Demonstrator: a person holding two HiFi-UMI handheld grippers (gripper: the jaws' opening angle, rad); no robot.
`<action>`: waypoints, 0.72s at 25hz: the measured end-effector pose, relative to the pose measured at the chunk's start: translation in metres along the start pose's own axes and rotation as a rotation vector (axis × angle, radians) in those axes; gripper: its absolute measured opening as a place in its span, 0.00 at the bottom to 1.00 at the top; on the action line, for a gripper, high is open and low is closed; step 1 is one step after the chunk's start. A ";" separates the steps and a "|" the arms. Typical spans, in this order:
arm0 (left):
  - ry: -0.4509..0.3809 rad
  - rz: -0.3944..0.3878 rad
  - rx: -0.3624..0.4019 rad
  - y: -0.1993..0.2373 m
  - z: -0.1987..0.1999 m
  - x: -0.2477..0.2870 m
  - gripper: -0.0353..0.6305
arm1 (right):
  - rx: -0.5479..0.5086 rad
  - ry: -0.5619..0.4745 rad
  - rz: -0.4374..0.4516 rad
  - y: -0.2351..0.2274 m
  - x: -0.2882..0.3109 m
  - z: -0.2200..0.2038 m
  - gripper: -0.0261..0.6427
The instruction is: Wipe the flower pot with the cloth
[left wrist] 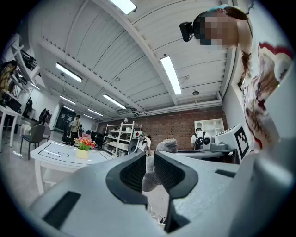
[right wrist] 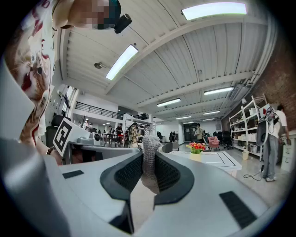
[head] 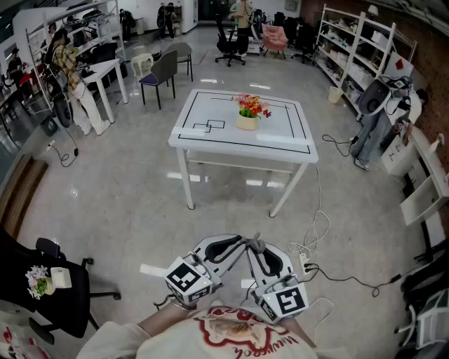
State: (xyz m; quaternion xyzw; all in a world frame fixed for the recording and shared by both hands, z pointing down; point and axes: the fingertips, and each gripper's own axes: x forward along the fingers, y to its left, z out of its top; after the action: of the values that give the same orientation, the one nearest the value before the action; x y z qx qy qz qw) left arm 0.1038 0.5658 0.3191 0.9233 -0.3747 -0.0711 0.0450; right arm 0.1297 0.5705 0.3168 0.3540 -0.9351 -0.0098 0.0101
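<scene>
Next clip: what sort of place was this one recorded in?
Probably an open-plan lab or workshop office: metal shelves along a brick wall, desks with rolling office chairs at the back, and a white table marked with black outlines.

A white table [head: 280, 119] marked with black lines is located well ahead of the left gripper [head: 238, 244] and the right gripper [head: 254, 249], on a glossy grey floor [head: 126, 203]. White shelving [head: 358, 42] is set against a brick wall [head: 424, 24] ahead and to their right. Desks [head: 105, 66] are placed far ahead-left. Strip lights [right wrist: 212, 10] are mounted on the ribbed ceiling.
</scene>
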 end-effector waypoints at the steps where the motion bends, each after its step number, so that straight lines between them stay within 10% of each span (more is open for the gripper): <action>1: 0.000 0.000 0.000 0.000 0.000 0.000 0.15 | 0.000 0.000 0.000 0.000 0.000 0.000 0.13; 18: -0.003 -0.003 -0.006 0.001 0.000 -0.005 0.15 | 0.034 -0.025 -0.005 0.004 0.000 0.004 0.13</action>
State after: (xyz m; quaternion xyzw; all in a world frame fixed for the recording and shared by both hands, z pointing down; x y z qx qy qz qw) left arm 0.0999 0.5687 0.3196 0.9237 -0.3730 -0.0739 0.0471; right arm 0.1267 0.5738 0.3133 0.3564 -0.9343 0.0015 -0.0076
